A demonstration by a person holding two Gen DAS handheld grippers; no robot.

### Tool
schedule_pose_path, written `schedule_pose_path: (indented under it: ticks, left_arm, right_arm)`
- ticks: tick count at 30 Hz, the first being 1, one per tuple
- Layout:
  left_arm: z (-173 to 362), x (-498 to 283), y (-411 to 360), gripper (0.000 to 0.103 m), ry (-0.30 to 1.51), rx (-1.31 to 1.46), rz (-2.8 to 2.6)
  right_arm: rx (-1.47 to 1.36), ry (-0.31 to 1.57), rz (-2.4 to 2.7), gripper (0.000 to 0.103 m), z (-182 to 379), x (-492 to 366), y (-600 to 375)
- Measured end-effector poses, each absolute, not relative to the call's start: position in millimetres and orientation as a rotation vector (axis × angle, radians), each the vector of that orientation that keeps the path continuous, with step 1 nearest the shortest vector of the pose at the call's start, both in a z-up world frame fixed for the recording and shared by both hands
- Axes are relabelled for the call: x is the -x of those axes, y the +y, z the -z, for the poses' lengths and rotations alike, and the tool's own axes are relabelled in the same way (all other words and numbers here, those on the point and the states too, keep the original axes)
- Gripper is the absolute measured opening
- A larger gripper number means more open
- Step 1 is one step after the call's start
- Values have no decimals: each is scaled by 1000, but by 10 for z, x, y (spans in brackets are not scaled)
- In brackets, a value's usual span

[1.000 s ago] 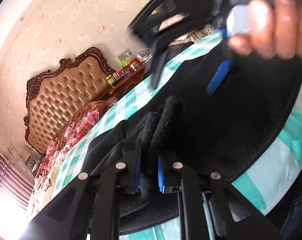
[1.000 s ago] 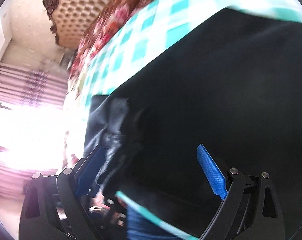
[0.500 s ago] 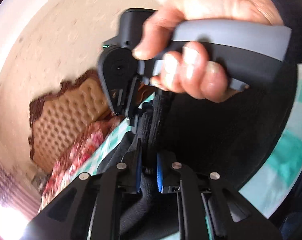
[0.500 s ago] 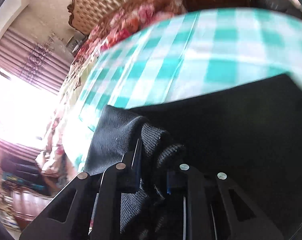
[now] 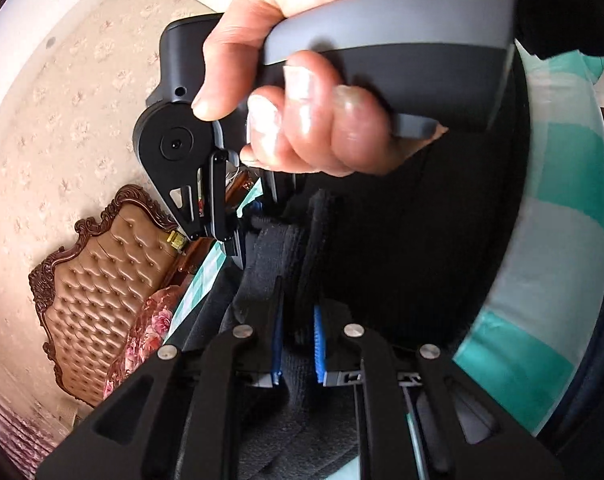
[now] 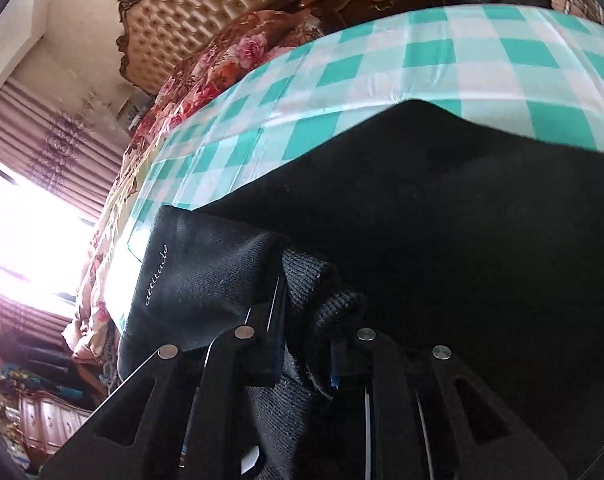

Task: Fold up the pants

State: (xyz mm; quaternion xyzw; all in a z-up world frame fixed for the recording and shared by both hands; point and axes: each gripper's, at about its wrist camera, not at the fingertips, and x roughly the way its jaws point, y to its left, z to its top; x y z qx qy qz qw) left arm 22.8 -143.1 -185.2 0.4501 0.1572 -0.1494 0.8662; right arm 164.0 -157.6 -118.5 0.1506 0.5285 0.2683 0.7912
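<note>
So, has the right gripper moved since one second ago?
Yes. The right gripper, open then, is now shut on the pants, and it has risen: more of the checked sheet shows.

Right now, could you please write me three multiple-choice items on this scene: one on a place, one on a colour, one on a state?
1. Where do the black knit pants lie?
A. on a teal-and-white checked cloth
B. on a wooden floor
C. in a basket

2. What colour are the left gripper pads?
A. red
B. blue
C. yellow

3. How is the right gripper?
A. wide open
B. shut on nothing
C. shut on the pants' ribbed edge

Key: 1 A, checks surround the pants; 2 B, blue strips flank the fabric; 3 C, ribbed knit sits pinched between its fingers.
</note>
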Motion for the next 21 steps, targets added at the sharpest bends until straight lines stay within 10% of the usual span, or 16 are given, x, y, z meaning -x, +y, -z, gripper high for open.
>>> schedule_pose_path:
  ticks: [10, 13, 17, 21]
  left_arm:
    - [1895, -248, -1529, 19, 340, -962, 284]
    - [1725, -155, -1461, 69, 312, -878, 334]
    - [1347, 85, -1178, 68, 324, -664, 417]
    - [862, 20, -360, 45, 391, -332, 339]
  right_arm:
    - [-234, 1068, -541, 17, 1203, -1622, -1479]
    - [-220, 1059, -493, 17, 1194, -1628, -1516]
    - [-165, 1013, -410, 20, 1062, -1547, -1534]
    - [-163, 911, -246, 37, 752, -1266, -1682]
